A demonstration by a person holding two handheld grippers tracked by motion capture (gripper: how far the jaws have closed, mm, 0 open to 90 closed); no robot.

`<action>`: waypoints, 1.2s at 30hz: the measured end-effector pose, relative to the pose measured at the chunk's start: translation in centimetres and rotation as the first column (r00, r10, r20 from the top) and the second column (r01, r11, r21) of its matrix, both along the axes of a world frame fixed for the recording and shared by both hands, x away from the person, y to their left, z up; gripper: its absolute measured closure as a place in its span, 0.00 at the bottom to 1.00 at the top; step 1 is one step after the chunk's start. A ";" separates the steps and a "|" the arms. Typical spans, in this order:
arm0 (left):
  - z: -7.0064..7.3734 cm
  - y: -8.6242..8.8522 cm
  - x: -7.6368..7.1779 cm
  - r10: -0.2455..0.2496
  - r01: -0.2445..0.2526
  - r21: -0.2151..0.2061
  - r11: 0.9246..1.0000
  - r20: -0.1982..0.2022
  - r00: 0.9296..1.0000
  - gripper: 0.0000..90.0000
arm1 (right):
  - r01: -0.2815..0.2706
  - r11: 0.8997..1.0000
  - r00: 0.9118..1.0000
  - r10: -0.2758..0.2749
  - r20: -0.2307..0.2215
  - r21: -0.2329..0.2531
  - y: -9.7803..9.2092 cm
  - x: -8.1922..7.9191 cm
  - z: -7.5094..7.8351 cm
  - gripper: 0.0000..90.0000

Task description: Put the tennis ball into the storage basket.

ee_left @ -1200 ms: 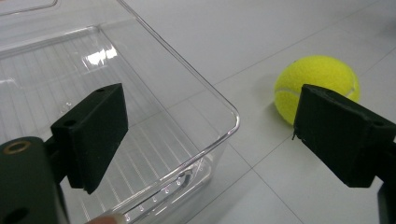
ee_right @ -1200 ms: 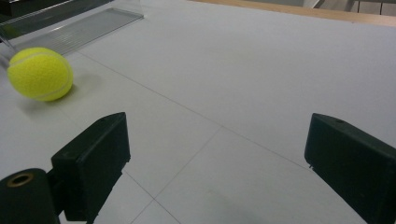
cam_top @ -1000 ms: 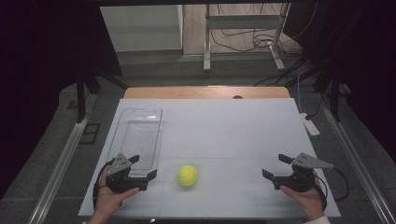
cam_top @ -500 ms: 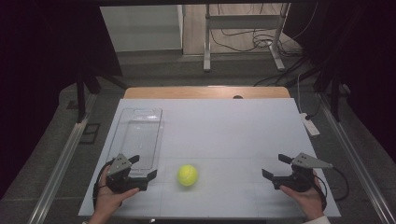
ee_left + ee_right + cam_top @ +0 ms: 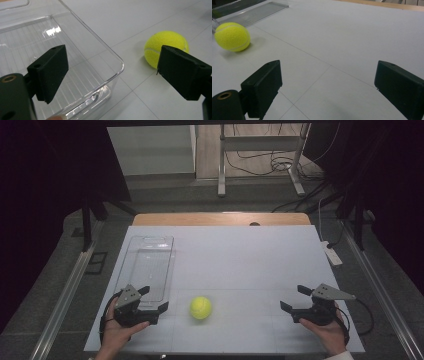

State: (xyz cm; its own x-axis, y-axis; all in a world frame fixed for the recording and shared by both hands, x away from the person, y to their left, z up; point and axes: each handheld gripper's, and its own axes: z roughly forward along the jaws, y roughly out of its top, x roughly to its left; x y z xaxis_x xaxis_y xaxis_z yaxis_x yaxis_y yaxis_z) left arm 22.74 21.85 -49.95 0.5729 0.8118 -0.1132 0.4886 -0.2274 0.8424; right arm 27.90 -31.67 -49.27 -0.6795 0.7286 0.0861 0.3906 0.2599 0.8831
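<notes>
Nothing has moved since the earlier frames: both hands and the ball point(image 5: 200, 307) lie where they did. On the white table point(image 5: 240, 255), the ball sits near the front edge, between the grippers and closer to the left gripper point(image 5: 153, 300). That gripper's jaws stand wide apart at the near end of the clear tray point(image 5: 148, 265). At the table's right, the right gripper point(image 5: 295, 298) also has its jaws spread, holding nothing.

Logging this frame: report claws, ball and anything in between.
Left claw open, empty, at the clear tray. Right claw open, empty. Tennis ball loose on the table between them, path open.
</notes>
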 end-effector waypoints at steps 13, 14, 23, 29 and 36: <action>0.8 -0.4 0.1 -0.007 0.007 -0.003 1.000 -0.003 1.000 0.12 | 0.001 1.000 1.000 -0.001 -0.002 -0.007 0.0 0.2 -0.1 0.09; 0.9 -0.4 0.1 -0.007 0.007 -0.002 1.000 -0.001 1.000 0.12 | 0.000 1.000 1.000 0.000 -0.002 -0.009 0.0 0.2 -0.1 0.09; 1.7 -0.7 0.2 -0.032 0.032 -0.004 0.999 0.001 0.999 0.11 | 0.005 1.000 1.000 -0.005 -0.004 -0.011 0.1 0.2 -0.2 0.09; 2.2 -1.0 0.3 -0.051 0.051 -0.003 0.999 -0.003 0.999 0.10 | 0.006 1.000 1.000 -0.007 -0.005 -0.009 0.0 0.2 -0.2 0.09; 2.8 -1.5 0.4 -0.071 0.071 0.003 0.997 -0.007 0.997 0.10 | 0.008 1.000 1.000 -0.008 -0.005 -0.010 0.0 0.3 -0.2 0.09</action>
